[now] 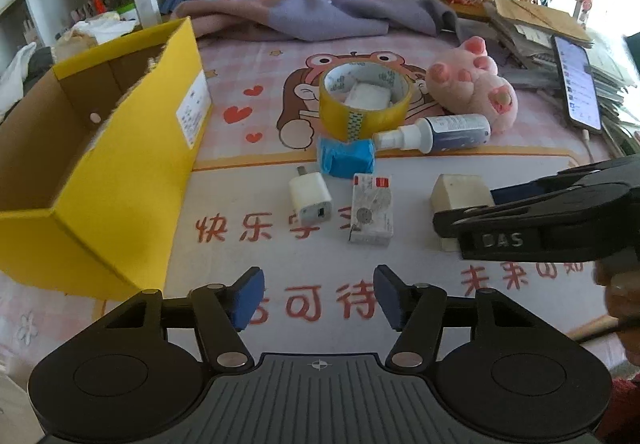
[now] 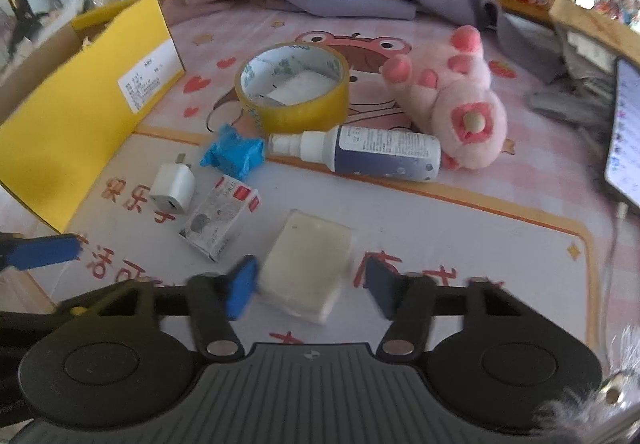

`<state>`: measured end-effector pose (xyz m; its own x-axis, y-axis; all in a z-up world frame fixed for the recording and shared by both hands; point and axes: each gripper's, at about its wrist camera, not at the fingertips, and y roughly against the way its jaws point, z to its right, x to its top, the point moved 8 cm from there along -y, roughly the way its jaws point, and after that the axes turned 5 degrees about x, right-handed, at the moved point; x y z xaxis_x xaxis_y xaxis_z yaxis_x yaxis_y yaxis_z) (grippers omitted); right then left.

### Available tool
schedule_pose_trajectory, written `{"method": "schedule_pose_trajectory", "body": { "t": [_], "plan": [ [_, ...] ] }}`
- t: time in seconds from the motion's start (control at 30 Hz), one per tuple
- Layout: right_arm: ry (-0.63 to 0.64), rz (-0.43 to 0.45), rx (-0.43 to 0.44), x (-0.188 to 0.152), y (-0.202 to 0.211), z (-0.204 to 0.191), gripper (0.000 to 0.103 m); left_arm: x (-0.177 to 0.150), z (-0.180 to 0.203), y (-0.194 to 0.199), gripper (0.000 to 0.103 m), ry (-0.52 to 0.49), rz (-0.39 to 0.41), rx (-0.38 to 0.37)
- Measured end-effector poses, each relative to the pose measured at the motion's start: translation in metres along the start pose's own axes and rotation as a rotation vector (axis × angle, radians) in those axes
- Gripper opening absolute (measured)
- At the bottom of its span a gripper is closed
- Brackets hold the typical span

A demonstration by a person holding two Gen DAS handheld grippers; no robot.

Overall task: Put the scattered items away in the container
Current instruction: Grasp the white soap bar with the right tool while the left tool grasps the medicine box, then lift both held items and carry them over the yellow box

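Currently, by item:
Left gripper (image 1: 319, 296): jaws partly open over bare printed mat, nothing between them.
Right gripper (image 2: 308, 290): jaws part open around the near end of the cream block (image 2: 306, 264); left pad at its edge, right pad apart from it; no grip to be seen.
Yellow box (image 1: 132, 172): open-topped, at the left edge of the table.
White charger (image 1: 310, 198): just right of the box, beside the small white carton (image 1: 371, 208).
Blue wad (image 1: 346, 157): behind charger and carton, touching the tape roll's foot.
Tape roll (image 1: 364, 100): mid-table, lying flat, a white packet inside its ring.
Spray bottle (image 1: 436, 133): on its side, right of the blue wad, nozzle towards it.
Pink plush paw (image 1: 476, 84): behind the bottle, towards the right edge.
Phone (image 1: 578, 84): screen lit, at the right edge.
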<state>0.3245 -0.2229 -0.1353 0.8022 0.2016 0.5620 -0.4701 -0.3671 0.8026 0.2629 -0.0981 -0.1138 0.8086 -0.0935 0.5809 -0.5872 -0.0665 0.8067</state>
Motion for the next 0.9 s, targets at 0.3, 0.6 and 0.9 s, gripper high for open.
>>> {"method": "schedule_pose_trajectory", "body": {
  "t": [0.3,0.6,0.9],
  "plan": [
    [0.038,0.009,-0.064,0.000,0.018,0.043,0.040,0.024,0.037,-0.040,0.051,-0.034,-0.011,-0.034],
    [0.057,-0.008,-0.068,-0.004,0.012,0.055,0.046,0.033,0.042,-0.055,0.049,-0.004,-0.001,-0.015],
    [0.056,0.002,-0.067,-0.004,0.015,0.054,0.036,0.029,0.044,-0.046,0.028,0.016,-0.013,-0.072]
  ]
}}
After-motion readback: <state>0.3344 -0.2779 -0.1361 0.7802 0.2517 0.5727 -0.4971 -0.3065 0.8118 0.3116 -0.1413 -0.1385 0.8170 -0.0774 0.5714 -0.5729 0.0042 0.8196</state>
